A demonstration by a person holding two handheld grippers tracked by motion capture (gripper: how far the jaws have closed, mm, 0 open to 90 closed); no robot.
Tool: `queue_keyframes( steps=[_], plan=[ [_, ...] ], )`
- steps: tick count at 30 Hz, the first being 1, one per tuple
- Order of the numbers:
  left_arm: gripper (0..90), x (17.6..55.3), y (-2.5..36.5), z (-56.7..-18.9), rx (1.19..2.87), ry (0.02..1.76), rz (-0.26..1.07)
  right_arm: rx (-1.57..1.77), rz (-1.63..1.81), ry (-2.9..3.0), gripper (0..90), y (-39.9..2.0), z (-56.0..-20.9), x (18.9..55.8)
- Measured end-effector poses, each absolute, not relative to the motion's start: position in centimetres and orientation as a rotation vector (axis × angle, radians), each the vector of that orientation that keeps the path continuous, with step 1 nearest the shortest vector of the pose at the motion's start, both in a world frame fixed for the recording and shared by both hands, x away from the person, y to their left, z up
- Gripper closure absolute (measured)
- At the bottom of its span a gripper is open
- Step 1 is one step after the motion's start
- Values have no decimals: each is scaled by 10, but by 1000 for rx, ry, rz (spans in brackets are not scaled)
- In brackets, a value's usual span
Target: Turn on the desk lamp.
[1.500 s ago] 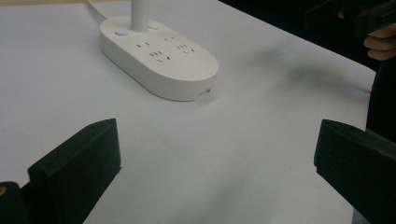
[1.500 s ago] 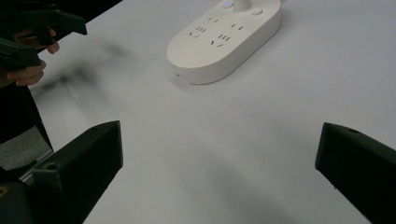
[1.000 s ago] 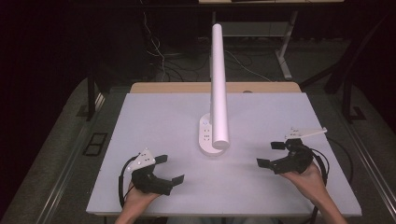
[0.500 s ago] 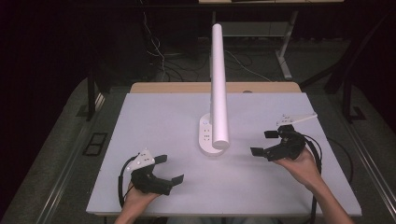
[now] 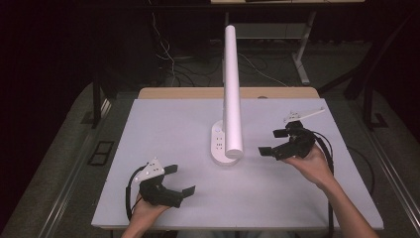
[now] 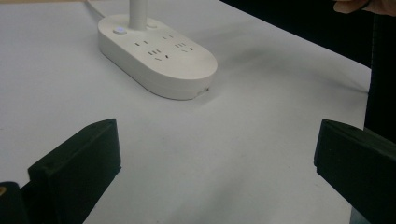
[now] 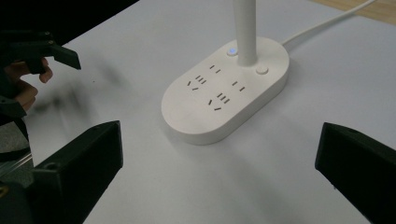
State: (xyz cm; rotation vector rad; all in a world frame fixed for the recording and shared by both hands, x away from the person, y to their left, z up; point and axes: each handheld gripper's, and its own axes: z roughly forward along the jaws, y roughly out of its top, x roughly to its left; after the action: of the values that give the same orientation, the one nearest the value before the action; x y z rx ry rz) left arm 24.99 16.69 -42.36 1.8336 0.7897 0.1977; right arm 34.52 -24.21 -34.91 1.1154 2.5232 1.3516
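Near the middle of the white tabletop (image 5: 163, 124) stood the desk lamp (image 5: 232, 94), its oval socket base (image 5: 223, 144) resting flat with its long axis running away from the person, and a tall white tube rising from the far end of that base. The right tool (image 5: 280, 142) hovered just beside the base on its right, jaws spread wide and holding nothing, their tips aimed leftward at the lamp. From the right gripper view the base (image 7: 224, 91) lay straight ahead between the two black jaws, its sockets and a small lit button (image 7: 231, 51) facing up, with the stem behind them. The left tool (image 5: 173, 181) sat near the front edge of the tabletop, well apart from the lamp, likewise released with its jaws gaping and empty; the left gripper view placed the base (image 6: 156, 56) farther off, up and to the left of its line. By this reckoning the right hand (image 5: 309, 166) was plainly the nearer, and any reach for the lamp would likely come from that side, across the short width of the base.
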Motion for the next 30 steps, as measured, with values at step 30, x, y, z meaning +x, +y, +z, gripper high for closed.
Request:
queue_keyframes(
  steps=[30],
  plan=[
    [0, 250, 167, -424, 1834, 786, 194, 1129, 1258, 2564, 6, -210, -358, 398]
  ],
)
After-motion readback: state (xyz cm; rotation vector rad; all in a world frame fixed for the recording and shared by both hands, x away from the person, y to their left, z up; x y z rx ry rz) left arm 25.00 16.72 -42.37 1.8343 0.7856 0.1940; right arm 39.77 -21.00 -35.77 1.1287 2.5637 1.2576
